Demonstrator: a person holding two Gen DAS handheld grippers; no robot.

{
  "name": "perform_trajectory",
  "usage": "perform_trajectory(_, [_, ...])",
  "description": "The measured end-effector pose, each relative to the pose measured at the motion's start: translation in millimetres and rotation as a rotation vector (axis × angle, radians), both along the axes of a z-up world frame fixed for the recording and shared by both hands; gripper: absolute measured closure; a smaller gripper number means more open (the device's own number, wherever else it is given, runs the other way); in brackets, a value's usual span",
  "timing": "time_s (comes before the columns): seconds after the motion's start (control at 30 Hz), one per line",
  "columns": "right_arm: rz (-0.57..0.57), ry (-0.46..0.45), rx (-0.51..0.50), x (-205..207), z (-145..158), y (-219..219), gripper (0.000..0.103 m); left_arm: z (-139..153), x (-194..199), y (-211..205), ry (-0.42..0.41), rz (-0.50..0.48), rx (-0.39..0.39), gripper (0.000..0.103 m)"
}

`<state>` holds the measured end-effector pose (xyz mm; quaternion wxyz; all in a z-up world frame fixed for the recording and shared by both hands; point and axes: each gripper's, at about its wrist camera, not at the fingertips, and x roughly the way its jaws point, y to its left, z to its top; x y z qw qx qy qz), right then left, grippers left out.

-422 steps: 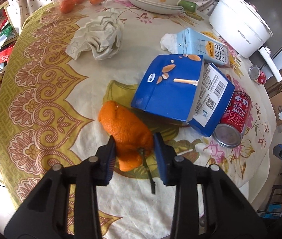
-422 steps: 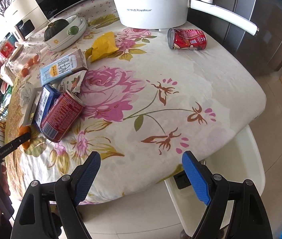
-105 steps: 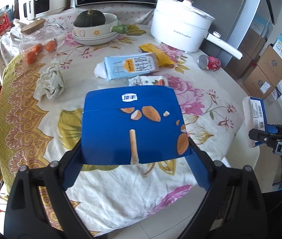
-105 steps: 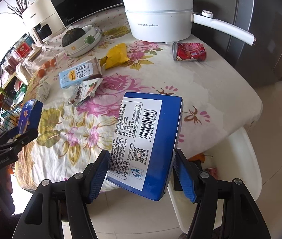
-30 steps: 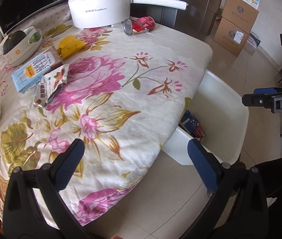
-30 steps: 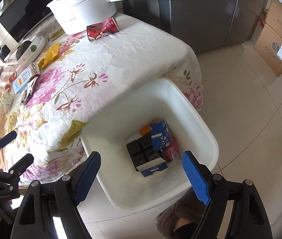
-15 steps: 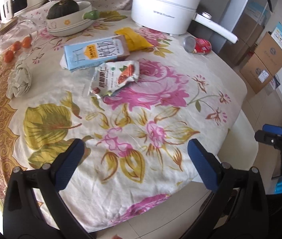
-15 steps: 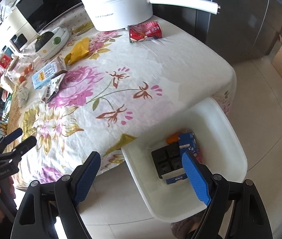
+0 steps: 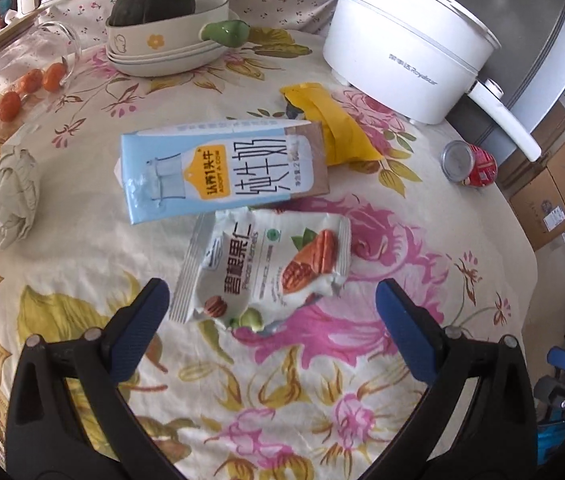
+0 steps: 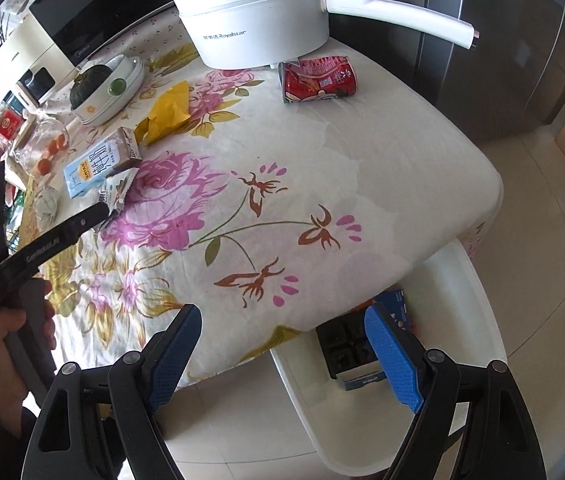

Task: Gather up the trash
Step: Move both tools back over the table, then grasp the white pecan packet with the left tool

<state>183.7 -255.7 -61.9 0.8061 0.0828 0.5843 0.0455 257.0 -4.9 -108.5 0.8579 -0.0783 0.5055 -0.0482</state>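
Left wrist view: the left gripper (image 9: 272, 308) was spread wide, with nothing between its blue pads (image 9: 140, 326). It pointed down at the flowered table (image 9: 422, 216). A white nut snack packet (image 9: 270, 268) lay just ahead of the fingertips, near the table's middle. A light-blue milk carton (image 9: 218, 170) lay on its side just beyond the packet, their edges touching or overlapping. A yellow wrapper (image 9: 332, 124) lay at the carton's far end. A crumpled tissue (image 9: 10, 196) lay toward the left edge. A red can (image 9: 470, 164) lay on its side near the right edge, beside the white electric pot (image 9: 406, 40).

Right wrist view: the right gripper (image 10: 282, 354) was also spread wide and empty. It hung over the table's near edge and the floor. A white bin (image 10: 478, 300) stood on the floor against that edge, partly under the tablecloth. A dark tray (image 10: 342, 344) and a blue box (image 10: 396, 306) lay inside it. The left hand (image 10: 6, 332) held its tool at the table's left edge, its tip close to the snack packet.
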Motion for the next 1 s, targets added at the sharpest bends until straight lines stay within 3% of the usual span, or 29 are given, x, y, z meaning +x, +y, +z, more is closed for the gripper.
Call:
perform_trajectory(0.27, [-0.033, 0.023, -0.015, 2.3, -7.1, -18.4, 0.018, -22.4, 21.6, 1.2, -0.003, 0.043, 0.056, 0.001])
perform_trajectory(0.5, [-0.061, 0.026, -0.032, 1.0, -9.0, -31.2, 0.018, -7.1, 11.5, 14.9, -0.059, 0.018, 0.020, 0.034])
perform_trajectory(0.67, [-0.051, 0.015, -0.028, 1.5, -5.6, -20.3, 0.018, 4.2, -4.2, 21.8, -0.049, -0.027, -0.009, 0.063])
perform_trajectory(0.83, [-0.007, 0.002, -0.025, 1.5, -1.8, 4.2, 0.018, 13.1, -24.5, 38.1, -0.023, -0.039, -0.035, 0.078])
perform_trajectory(0.87, [0.005, -0.001, -0.026, 1.5, -1.2, 10.3, 0.018, 14.6, -27.6, 40.0, -0.024, -0.043, -0.027, 0.090])
perform_trajectory(1.0, [0.045, -0.018, -0.023, 0.7, 3.2, 34.2, 0.018, 26.9, -44.6, 57.4, -0.036, -0.050, -0.048, 0.090])
